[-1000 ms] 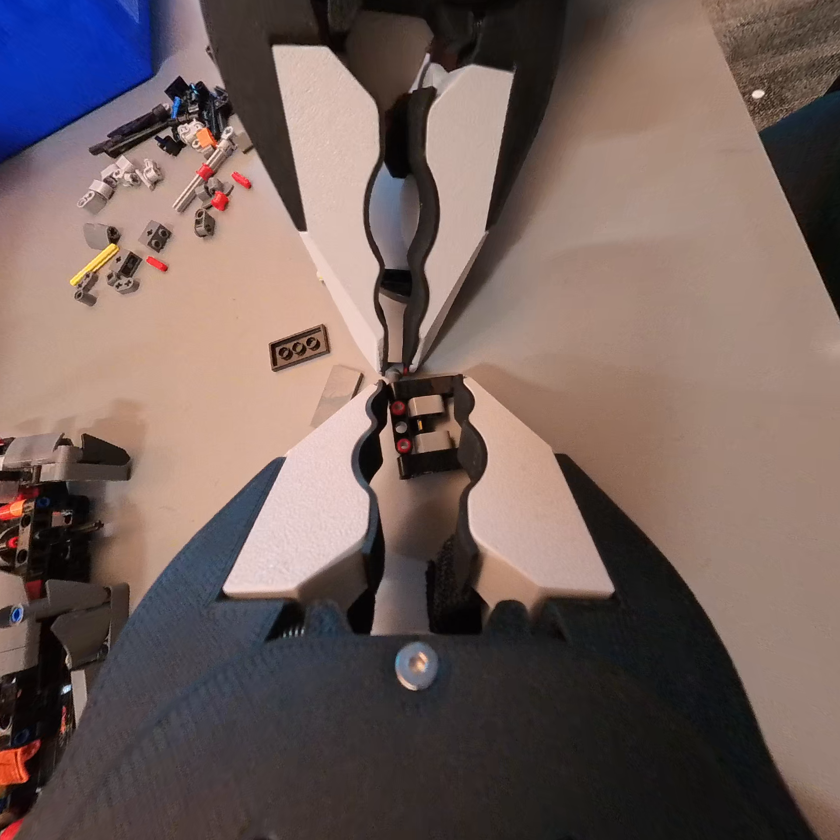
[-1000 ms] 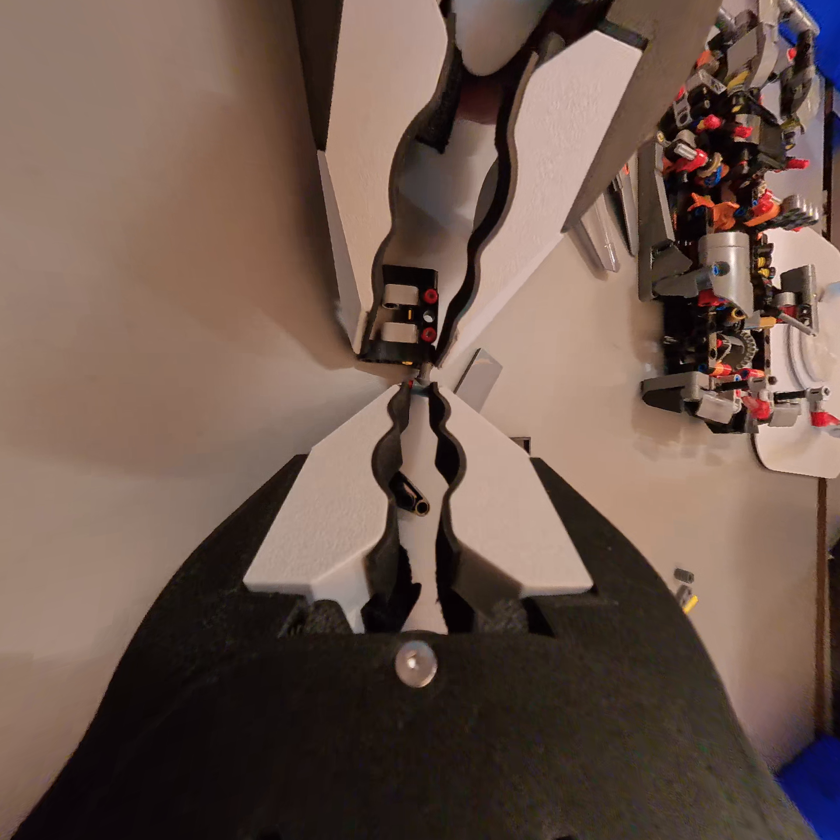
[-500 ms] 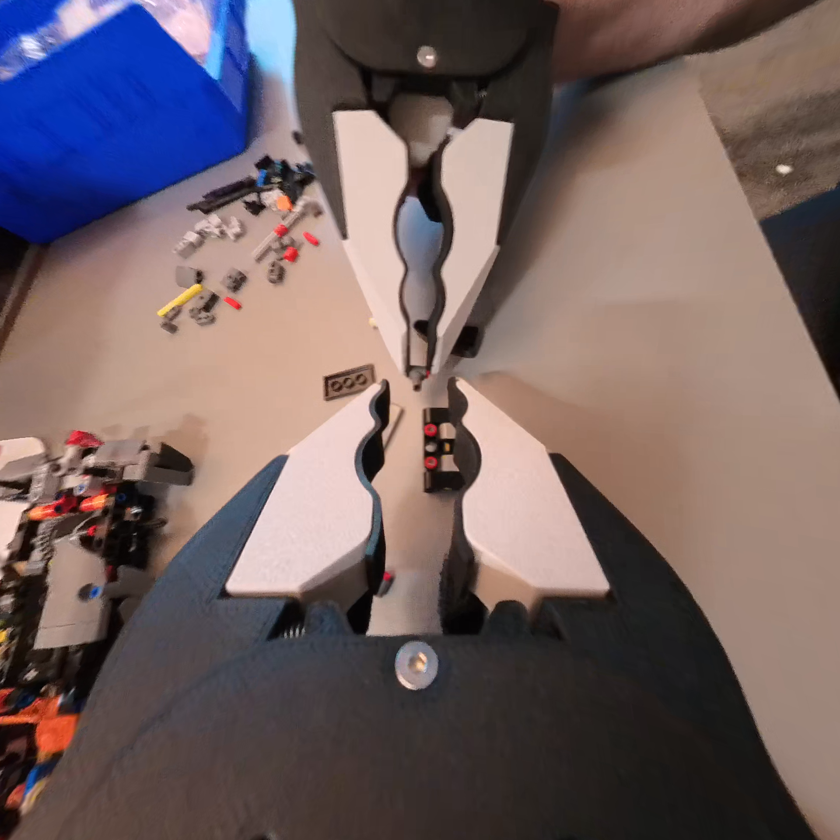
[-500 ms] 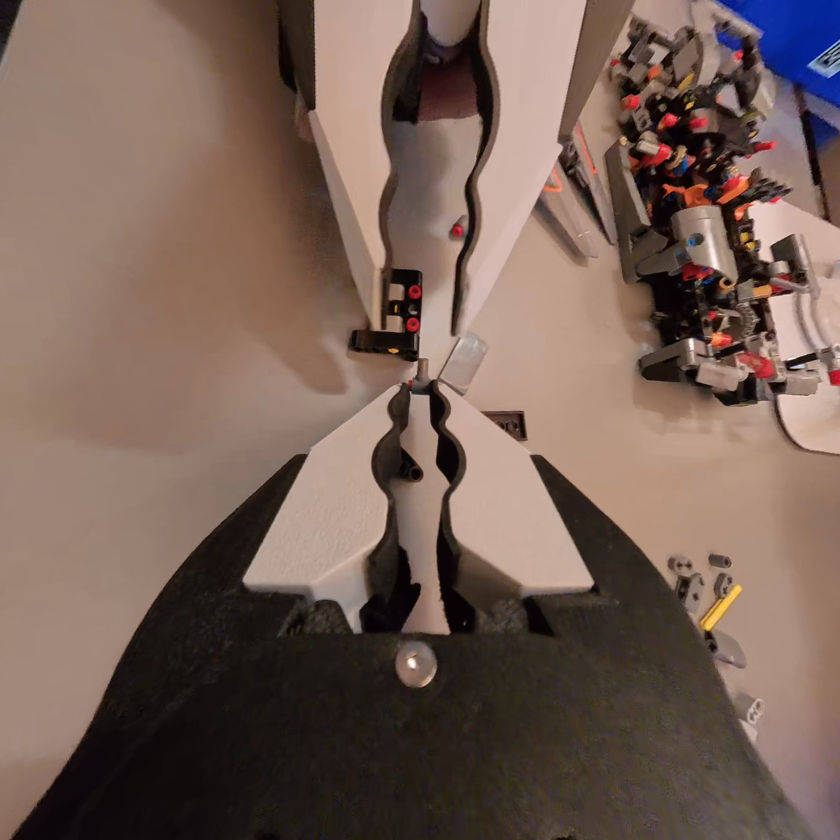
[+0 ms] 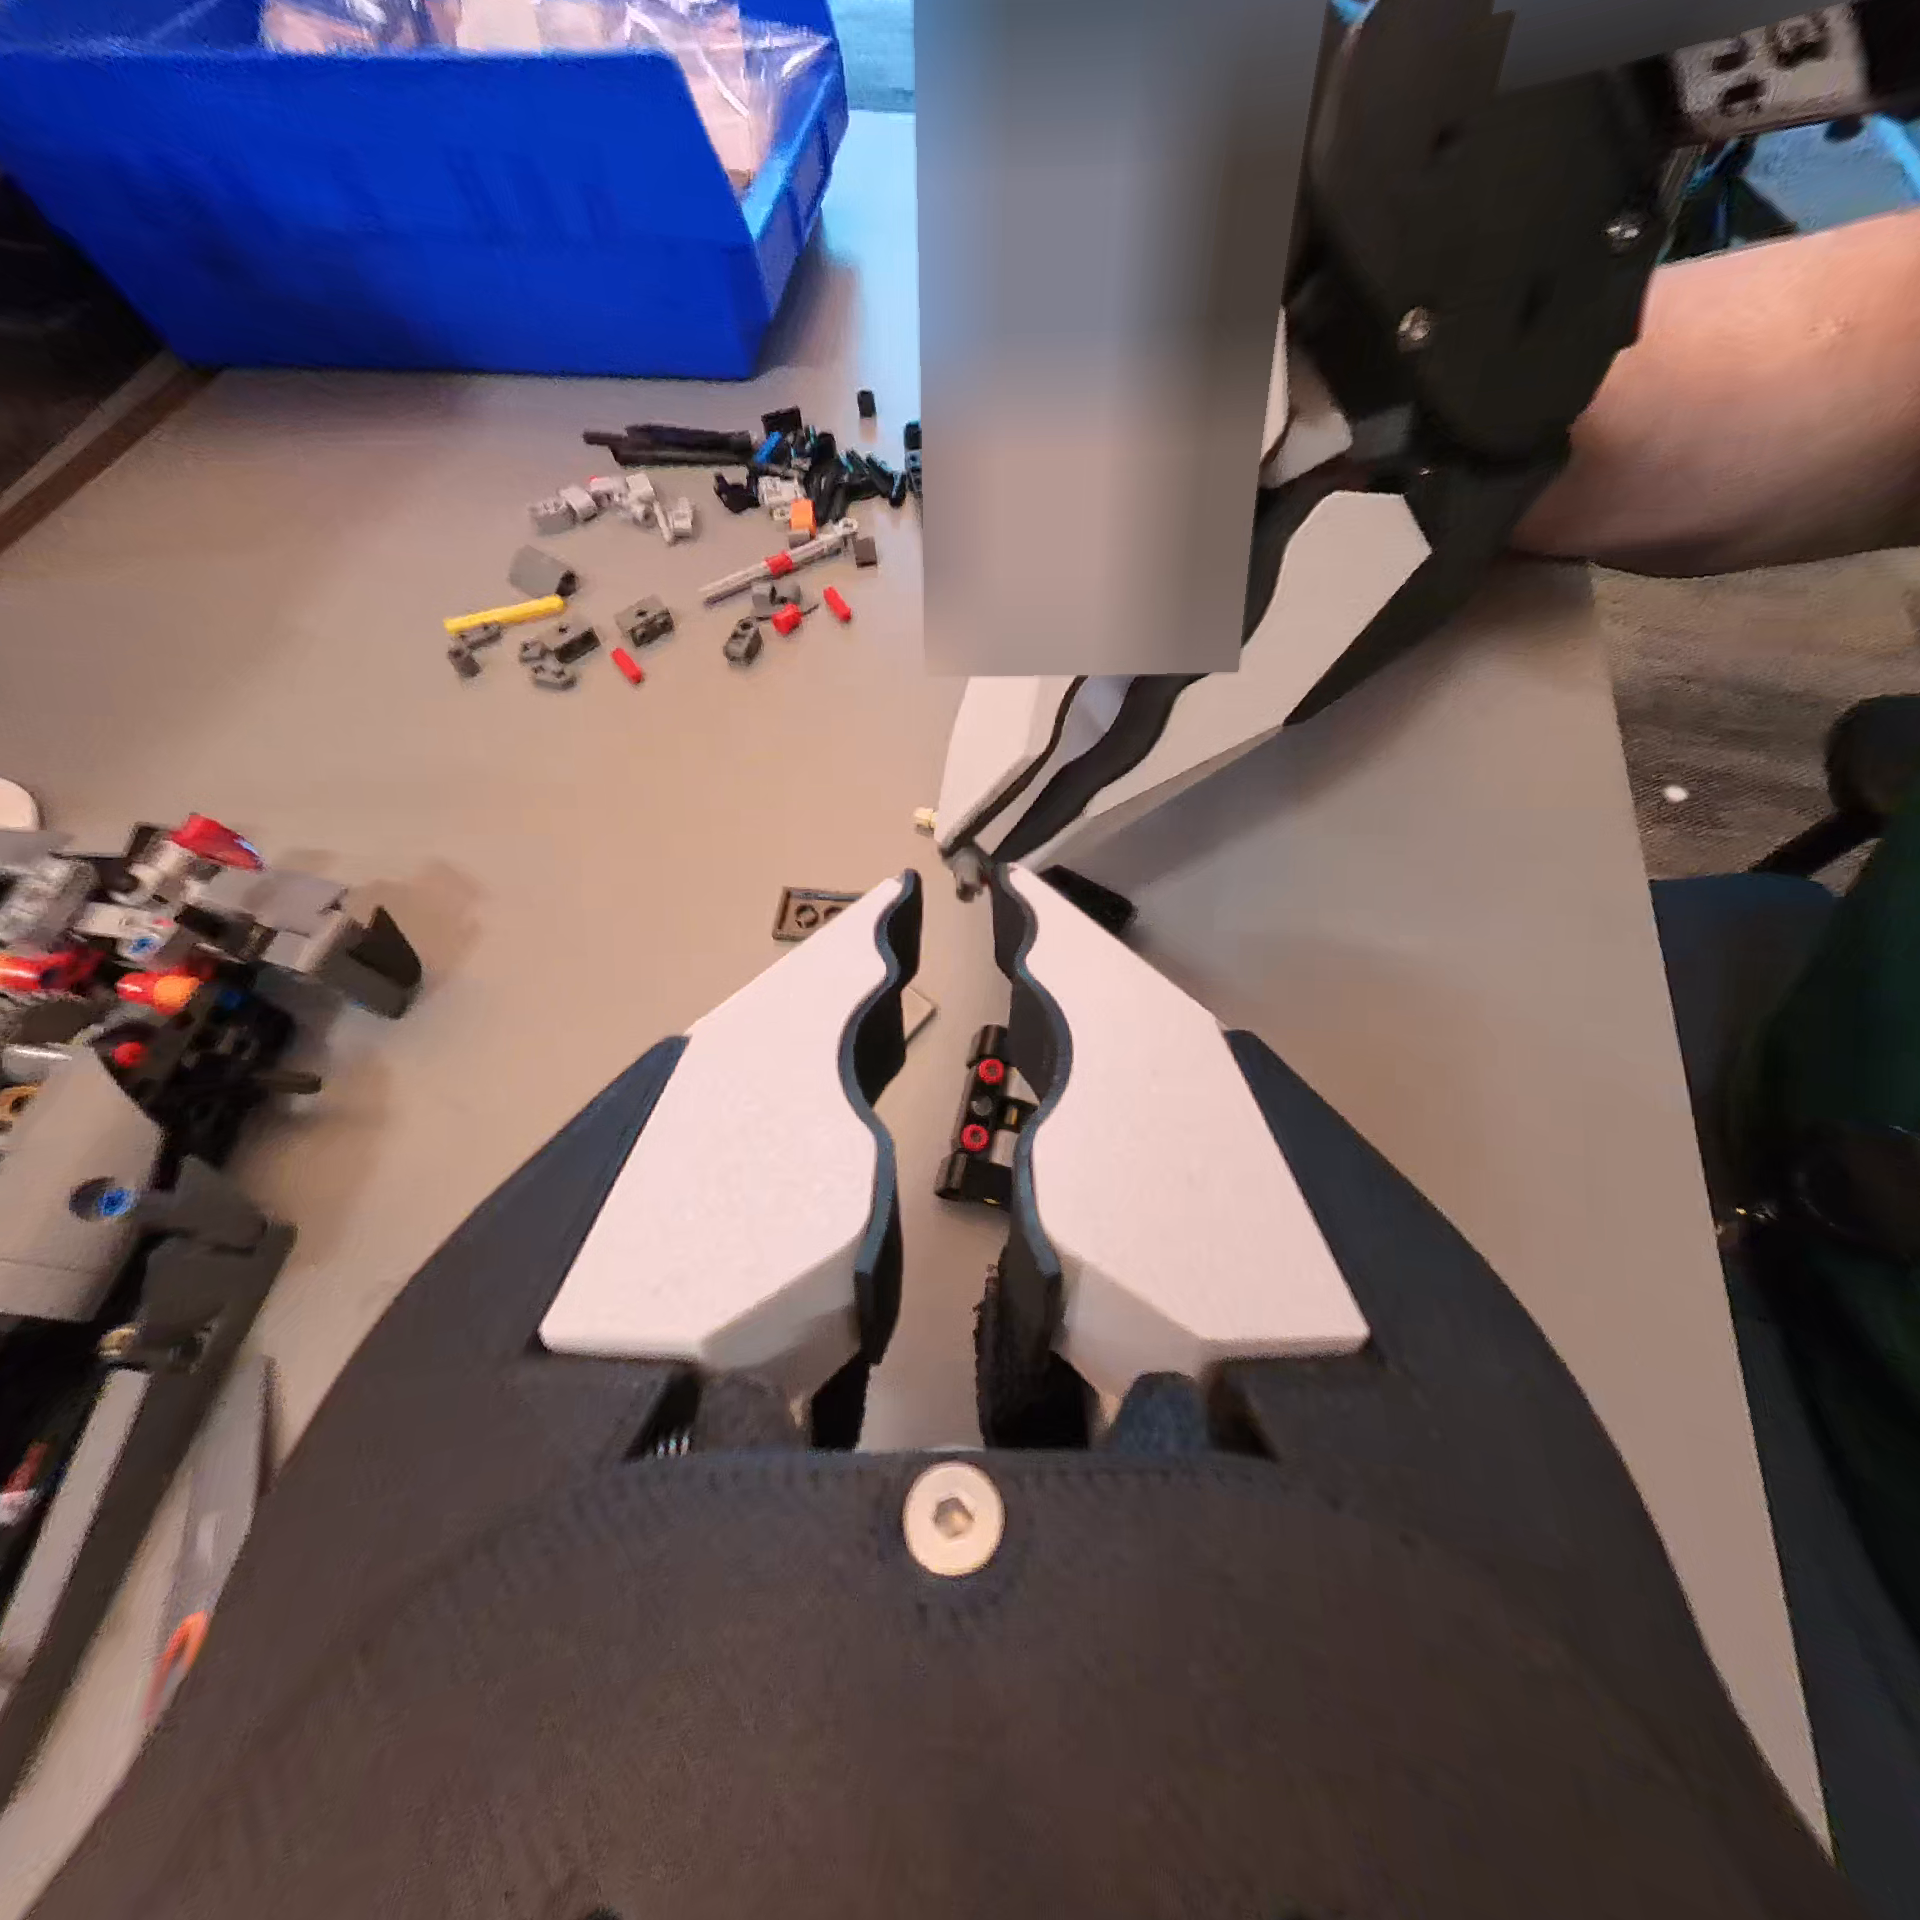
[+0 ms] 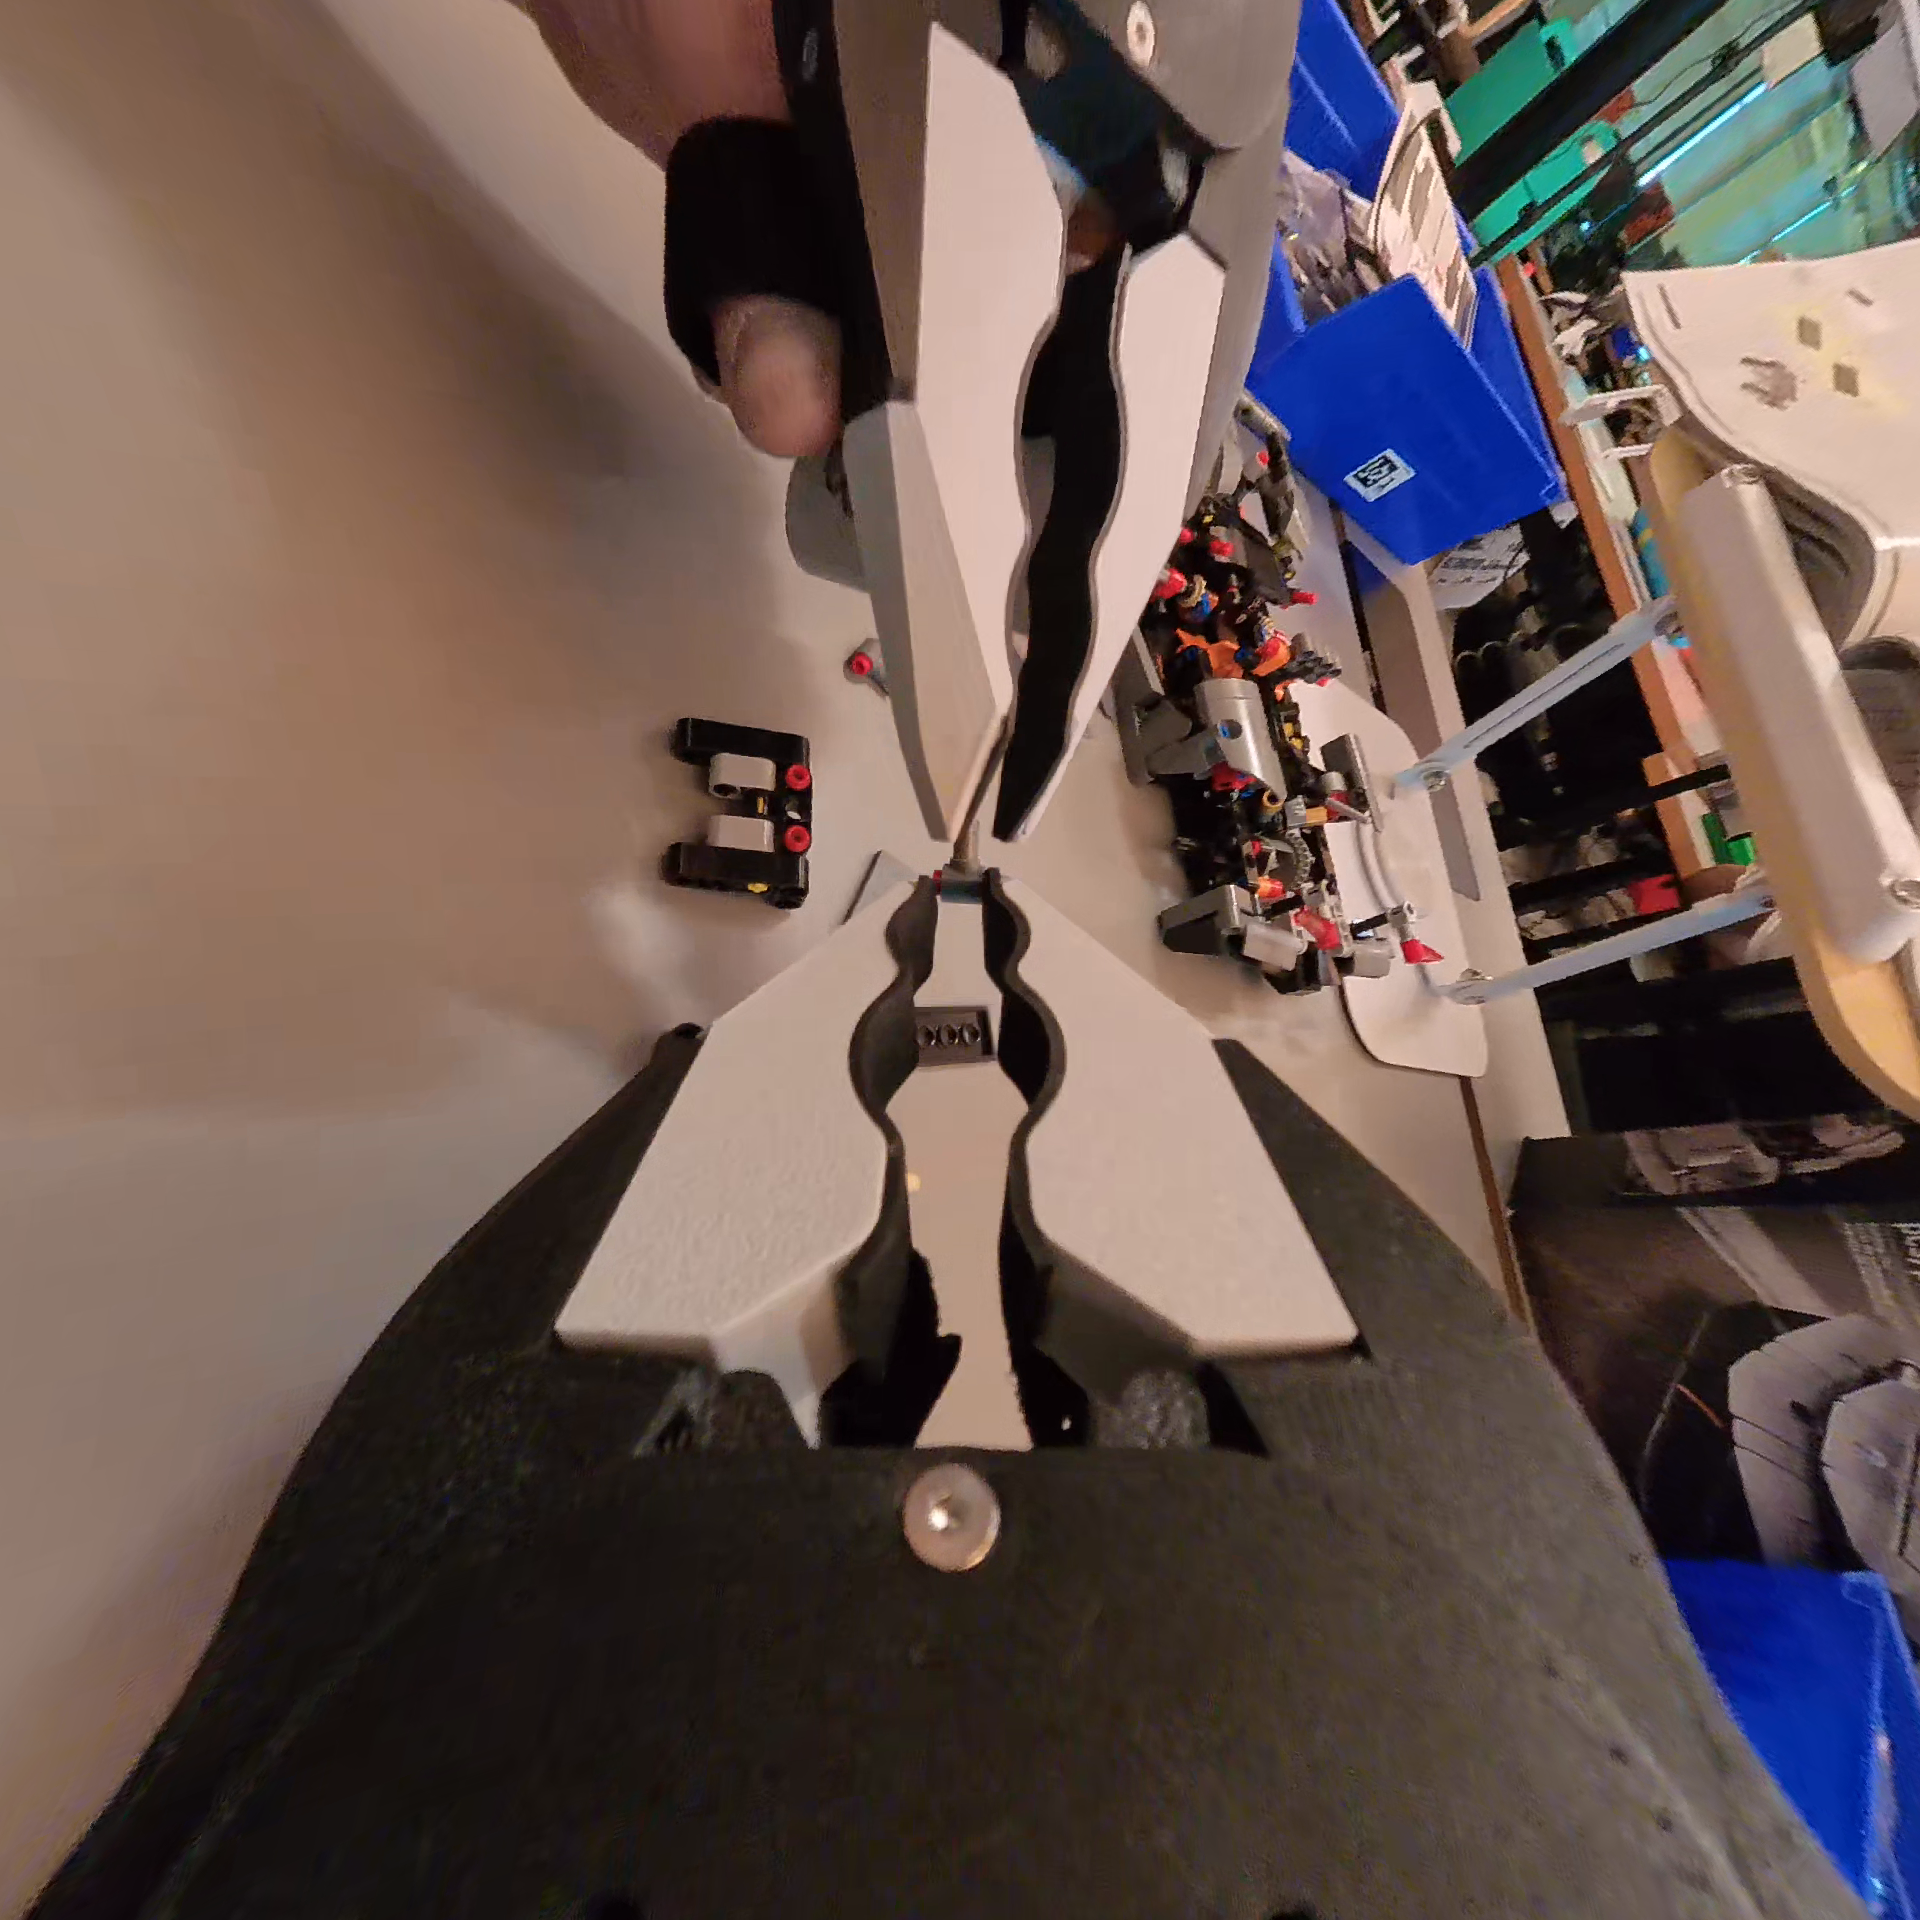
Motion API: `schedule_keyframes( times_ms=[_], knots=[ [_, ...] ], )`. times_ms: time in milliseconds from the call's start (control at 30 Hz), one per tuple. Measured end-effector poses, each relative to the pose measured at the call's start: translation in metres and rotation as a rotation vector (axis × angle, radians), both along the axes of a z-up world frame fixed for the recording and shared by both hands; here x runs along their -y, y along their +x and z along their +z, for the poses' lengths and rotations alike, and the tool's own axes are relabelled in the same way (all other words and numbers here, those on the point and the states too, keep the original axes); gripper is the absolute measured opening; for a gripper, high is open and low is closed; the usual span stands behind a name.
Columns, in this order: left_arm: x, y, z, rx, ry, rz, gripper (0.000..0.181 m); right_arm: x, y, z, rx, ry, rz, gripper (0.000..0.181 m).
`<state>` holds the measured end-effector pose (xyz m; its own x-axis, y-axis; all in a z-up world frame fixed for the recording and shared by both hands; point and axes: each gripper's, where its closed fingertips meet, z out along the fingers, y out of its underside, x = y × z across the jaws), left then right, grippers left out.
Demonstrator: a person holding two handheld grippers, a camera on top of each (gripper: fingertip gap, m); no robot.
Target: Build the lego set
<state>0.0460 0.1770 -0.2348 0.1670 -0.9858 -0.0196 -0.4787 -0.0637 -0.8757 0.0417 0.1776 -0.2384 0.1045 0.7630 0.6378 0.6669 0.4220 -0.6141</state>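
The left gripper (image 5: 954, 883) filled the bottom of the left wrist view, its jaws a narrow way apart and holding nothing. On the grey table (image 5: 1351, 1039), seen through the gap between its fingers, lay the black sub-assembly (image 5: 982, 1122) with two red pins and pale grey connectors. In the right wrist view that piece lay at centre left, clear of both tools.

The right gripper (image 6: 961, 883) came up from the bottom of its own view, jaws closed on a small grey pin (image 6: 968, 847). The pin's free end stood in the mouth of the left gripper's tips, the two tools meeting nose to nose at frame centre. Whether those tips touched the pin could not be told.

A dark three-hole plate (image 6: 951, 1034) showed on the table between the right gripper's fingers. The partly built model (image 6: 1247, 748) sat at centre right on a white board (image 6: 1413, 997). Loose parts (image 5: 675, 551) were scattered at upper centre of the left wrist view, below a blue bin (image 5: 416, 208). A blue bin at upper right of the right wrist view bore a white square-code label (image 6: 1377, 476). No brand name could be read anywhere.
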Motion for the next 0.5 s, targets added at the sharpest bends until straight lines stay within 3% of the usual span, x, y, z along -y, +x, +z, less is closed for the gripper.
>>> schedule_keyframes(
  times_ms=[267, 500],
  knots=[
    [0.0028, 0.0014, -0.0039, 0.041, -0.044, -0.036, 0.003, 0.0013, -0.0032, -0.002, -0.005, 0.008, 0.013, 0.007],
    [0.0113, 0.0018, -0.0006, 0.053, 0.055, -0.124, 0.003, 0.0062, -0.003, -0.0039, -0.089, -0.172, 0.064, 0.01]
  ],
)
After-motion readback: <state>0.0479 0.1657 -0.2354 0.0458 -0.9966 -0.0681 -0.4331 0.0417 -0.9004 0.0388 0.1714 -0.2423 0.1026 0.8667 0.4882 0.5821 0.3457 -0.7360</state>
